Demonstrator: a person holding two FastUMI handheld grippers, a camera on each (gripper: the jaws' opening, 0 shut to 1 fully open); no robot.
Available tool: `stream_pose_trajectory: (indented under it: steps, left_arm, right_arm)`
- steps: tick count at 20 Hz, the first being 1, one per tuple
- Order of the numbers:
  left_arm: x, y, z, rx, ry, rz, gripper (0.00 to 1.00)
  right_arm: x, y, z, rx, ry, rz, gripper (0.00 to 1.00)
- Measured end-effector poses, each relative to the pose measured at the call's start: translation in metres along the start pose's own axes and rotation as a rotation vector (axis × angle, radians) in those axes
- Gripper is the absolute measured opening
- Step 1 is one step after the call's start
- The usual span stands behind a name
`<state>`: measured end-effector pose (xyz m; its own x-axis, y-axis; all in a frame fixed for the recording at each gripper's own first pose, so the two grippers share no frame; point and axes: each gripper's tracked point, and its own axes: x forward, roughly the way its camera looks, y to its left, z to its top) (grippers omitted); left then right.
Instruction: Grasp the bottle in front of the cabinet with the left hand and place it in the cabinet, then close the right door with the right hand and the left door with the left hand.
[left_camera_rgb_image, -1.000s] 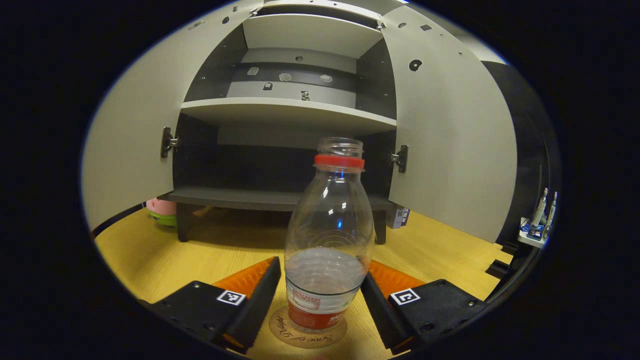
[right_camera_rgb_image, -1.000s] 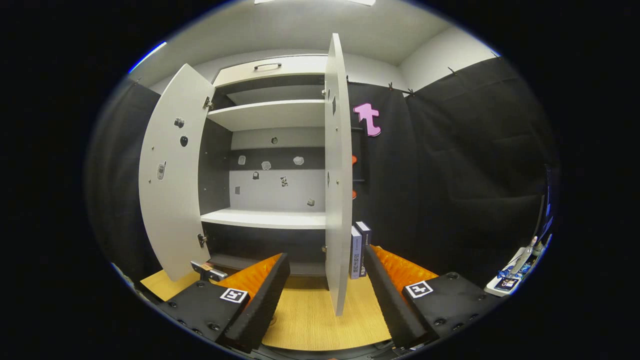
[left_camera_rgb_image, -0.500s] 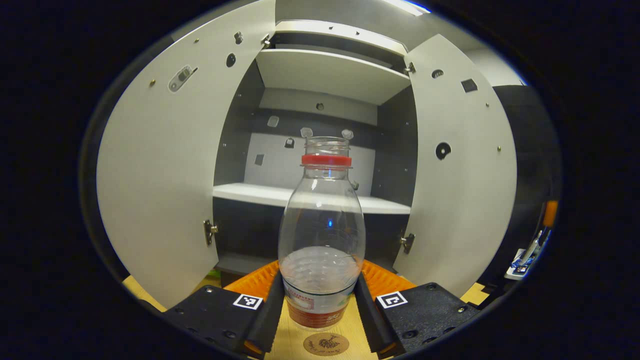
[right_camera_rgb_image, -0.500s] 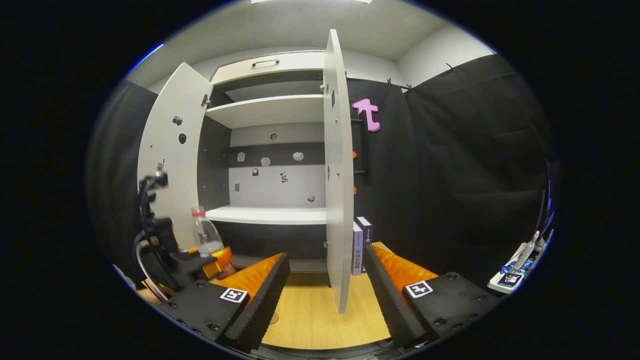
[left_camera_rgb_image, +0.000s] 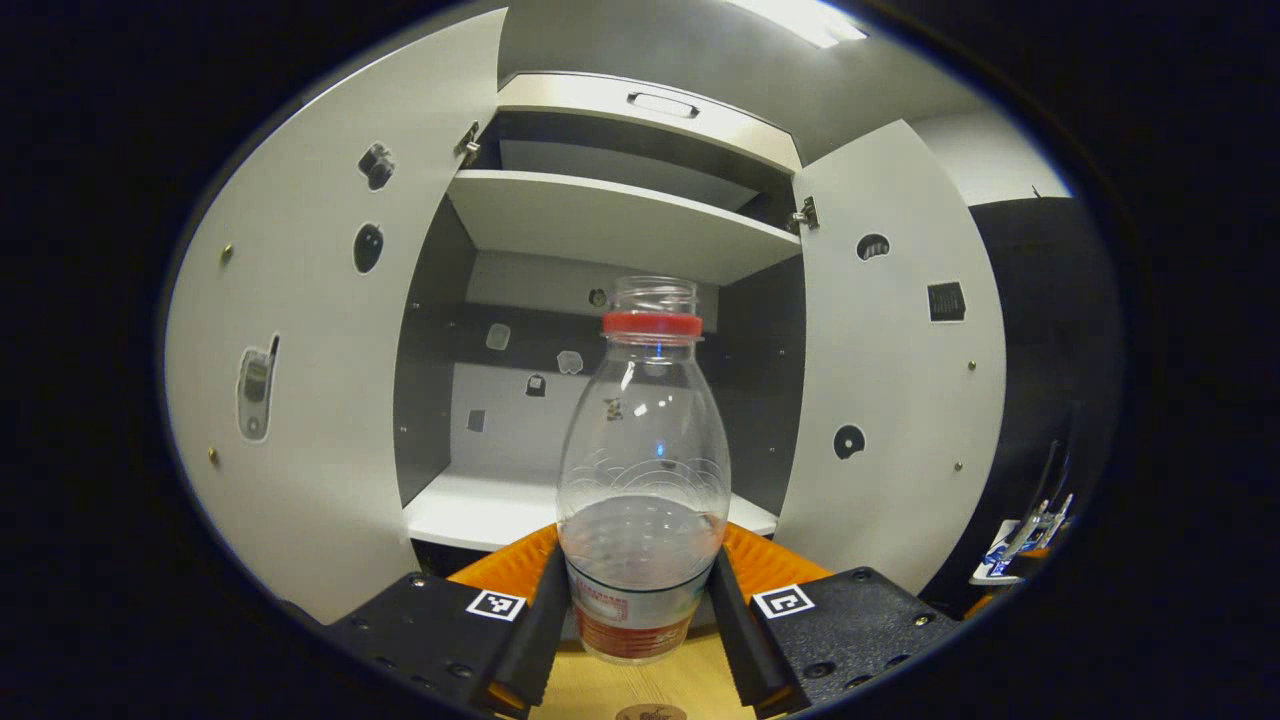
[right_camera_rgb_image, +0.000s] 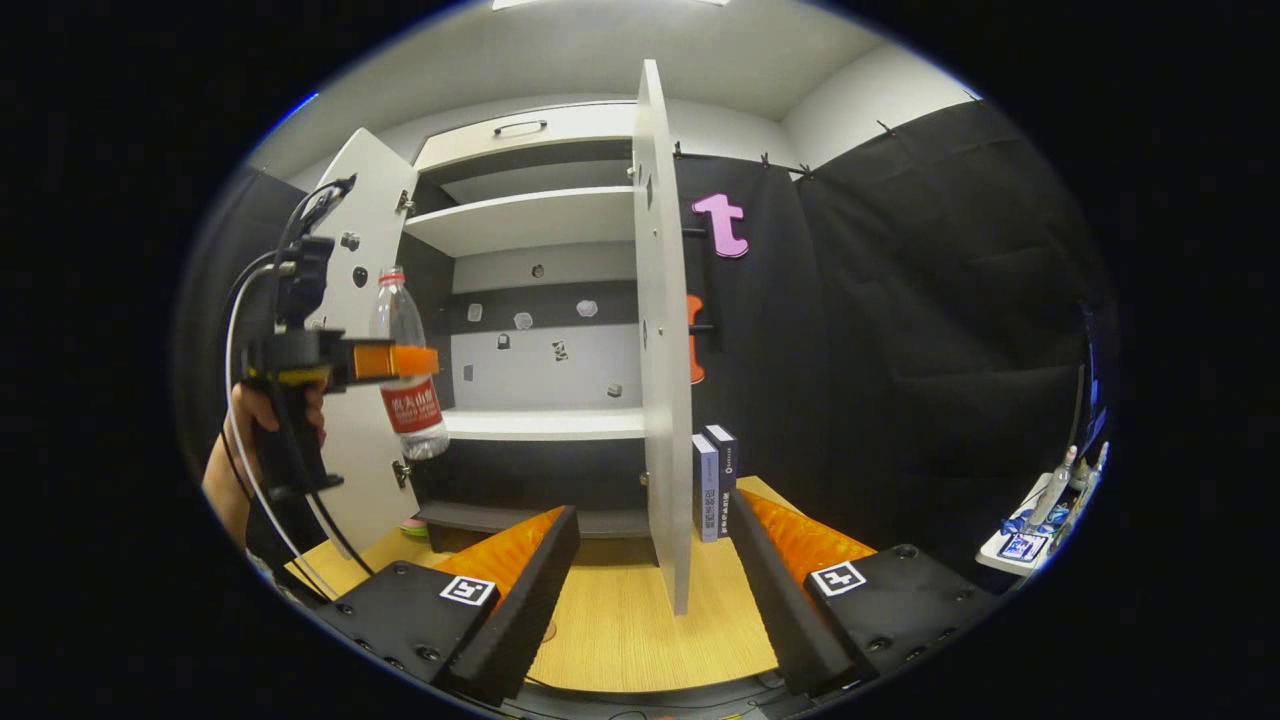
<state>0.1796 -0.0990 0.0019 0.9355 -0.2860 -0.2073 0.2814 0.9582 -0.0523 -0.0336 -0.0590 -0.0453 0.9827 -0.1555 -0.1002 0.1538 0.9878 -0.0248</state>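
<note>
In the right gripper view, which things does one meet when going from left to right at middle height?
Hand on the left tool's handle → left tool gripping the bottle → white shelf → edge-on right door → two upright boxes → black cloth wall.

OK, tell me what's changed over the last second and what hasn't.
The left gripper closed its fingers on the bottle and lifted it off the coaster, up to the height of the cabinet's middle shelf. The right gripper stayed open and low over the table; both doors stayed open.
</note>
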Motion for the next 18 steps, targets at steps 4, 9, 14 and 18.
stream_pose_trajectory:
  steps: [4, 9, 14, 18]
  left_arm:
    - [0.061, 0.003, 0.041, 0.026, -0.013, -0.003, 0.68]
    - [0.158, 0.024, 0.043, -0.023, 0.058, 0.020, 0.69]
    - [0.241, 0.056, 0.007, -0.010, 0.130, 0.095, 0.69]
    - [0.263, 0.057, -0.034, -0.021, 0.258, 0.108, 0.70]
  right_arm:
    - [-0.013, -0.023, 0.000, 0.011, -0.002, -0.048, 0.98]
    - [-0.025, -0.063, 0.008, -0.020, -0.015, -0.137, 0.98]
    - [-0.033, -0.089, 0.005, -0.025, 0.004, -0.202, 0.98]
    - [-0.035, -0.101, 0.001, -0.017, 0.024, -0.243, 0.98]
